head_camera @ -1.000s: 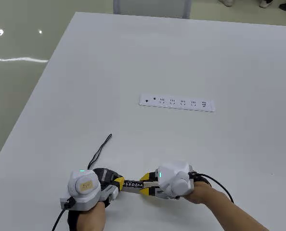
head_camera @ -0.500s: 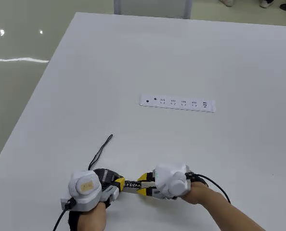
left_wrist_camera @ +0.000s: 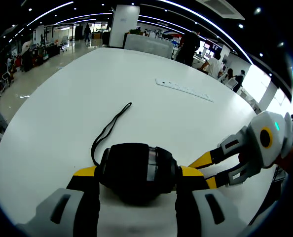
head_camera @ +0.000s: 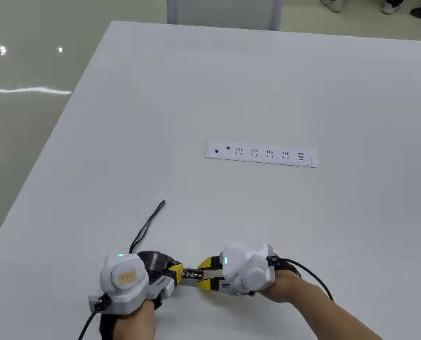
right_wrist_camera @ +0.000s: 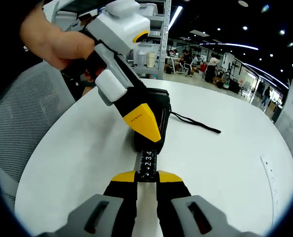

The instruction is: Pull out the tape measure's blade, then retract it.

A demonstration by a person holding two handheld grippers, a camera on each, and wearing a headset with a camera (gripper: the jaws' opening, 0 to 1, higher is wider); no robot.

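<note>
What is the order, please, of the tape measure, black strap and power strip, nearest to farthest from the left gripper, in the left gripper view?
1. Tape measure: clamped between the jaws.
2. Black strap: just beyond it, to the left.
3. Power strip: far off, upper right.

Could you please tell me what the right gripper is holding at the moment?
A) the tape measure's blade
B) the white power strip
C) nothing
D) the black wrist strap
A: in the right gripper view, the jaws of the right gripper pinch the numbered blade just outside the tape measure, which the left gripper clamps.
</note>
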